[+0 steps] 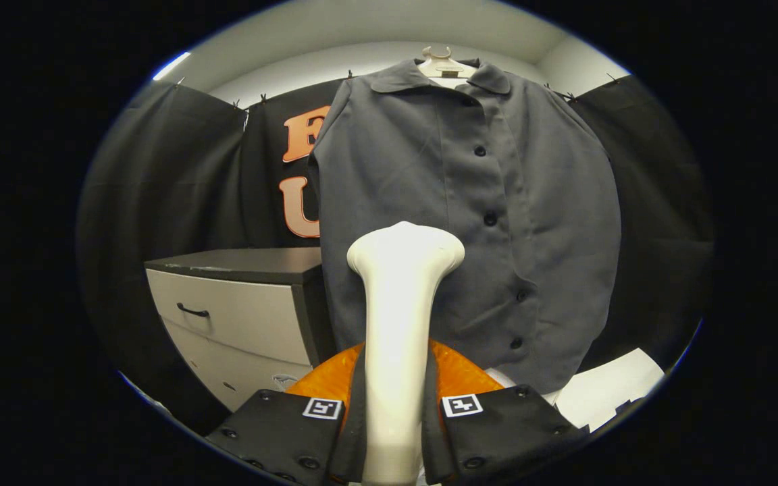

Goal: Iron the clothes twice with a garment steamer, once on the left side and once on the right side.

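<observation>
the gripper (394, 432) sits at the bottom centre of the frame, its two fingers closed narrow on the handle of the garment steamer (402, 317), one pressing each side. the steamer stands upright between them, its flared head rising to mid-frame, in front of the lower part of the shirt.

the grey shirt (470, 209) hangs buttoned on a pale hanger (444, 64) at the top centre, filling the middle and right of the frame. the steamer head overlaps the shirt's panel left of the button line, but i cannot tell whether it touches the cloth or hangs just short of it. no steam shows.

judging by this, the steamer is already in hand and raised to the shirt; whether either pass is done cannot be read from the cloth. a drawer cabinet (240, 317) stands at lower left, beside the shirt.
</observation>
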Available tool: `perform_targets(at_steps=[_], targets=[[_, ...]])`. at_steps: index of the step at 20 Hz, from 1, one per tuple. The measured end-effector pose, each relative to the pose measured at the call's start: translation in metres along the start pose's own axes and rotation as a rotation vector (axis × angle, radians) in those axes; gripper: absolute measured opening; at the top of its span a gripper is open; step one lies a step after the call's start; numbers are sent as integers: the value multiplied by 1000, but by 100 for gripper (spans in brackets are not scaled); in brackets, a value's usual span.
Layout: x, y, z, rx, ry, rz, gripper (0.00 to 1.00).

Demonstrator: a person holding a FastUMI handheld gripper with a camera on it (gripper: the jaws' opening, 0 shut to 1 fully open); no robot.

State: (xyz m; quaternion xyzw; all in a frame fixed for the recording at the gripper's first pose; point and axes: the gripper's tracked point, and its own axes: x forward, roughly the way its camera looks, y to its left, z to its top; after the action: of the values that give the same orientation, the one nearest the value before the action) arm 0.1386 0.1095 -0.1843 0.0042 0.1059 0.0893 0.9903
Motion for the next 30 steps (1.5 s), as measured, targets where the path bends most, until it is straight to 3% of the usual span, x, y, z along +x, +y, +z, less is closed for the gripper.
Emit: perform_targets(at_steps=[10,13,19,24,30], targets=[[-11,-9,-75,17,127,-29,40],[-20,-11,-69,6,115,-36,40],[-53,8,34,1,-58,43,40],[-79,-7,133,32,-202,53,40],[-83,-67,211,10,-323,-50,40]])
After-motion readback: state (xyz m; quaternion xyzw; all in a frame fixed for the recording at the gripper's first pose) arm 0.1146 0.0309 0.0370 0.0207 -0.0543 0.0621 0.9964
